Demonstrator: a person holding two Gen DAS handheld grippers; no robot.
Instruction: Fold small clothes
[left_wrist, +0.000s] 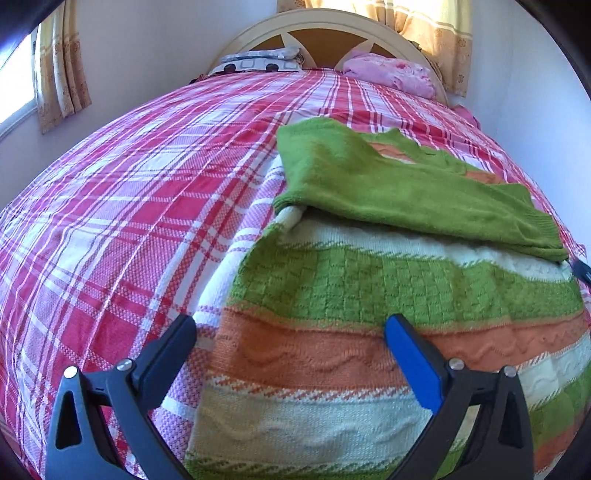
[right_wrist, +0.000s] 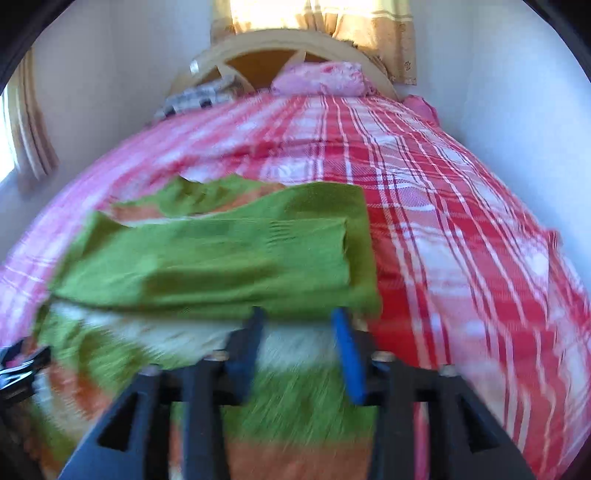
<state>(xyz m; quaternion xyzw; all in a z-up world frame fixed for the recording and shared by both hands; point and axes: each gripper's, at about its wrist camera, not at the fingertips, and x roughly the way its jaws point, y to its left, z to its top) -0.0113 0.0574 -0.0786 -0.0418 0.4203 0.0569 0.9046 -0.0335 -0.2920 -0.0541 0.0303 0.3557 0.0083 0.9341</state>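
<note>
The left tongs (left_wrist: 290, 330) gape wide and empty over the near hem of the striped knit sweater (left_wrist: 369, 295), which lies lengthwise toward the headboard on the plaid bed (left_wrist: 129, 221). Its soft green sleeves (right_wrist: 207, 258) are folded across the chest. The right tongs (right_wrist: 297, 325), part open, hold nothing just short of the sleeve edge.

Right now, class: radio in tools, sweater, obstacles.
Left tool open over striped sweater. Right tool open, empty, at folded green sleeve. No obstacles.
</note>
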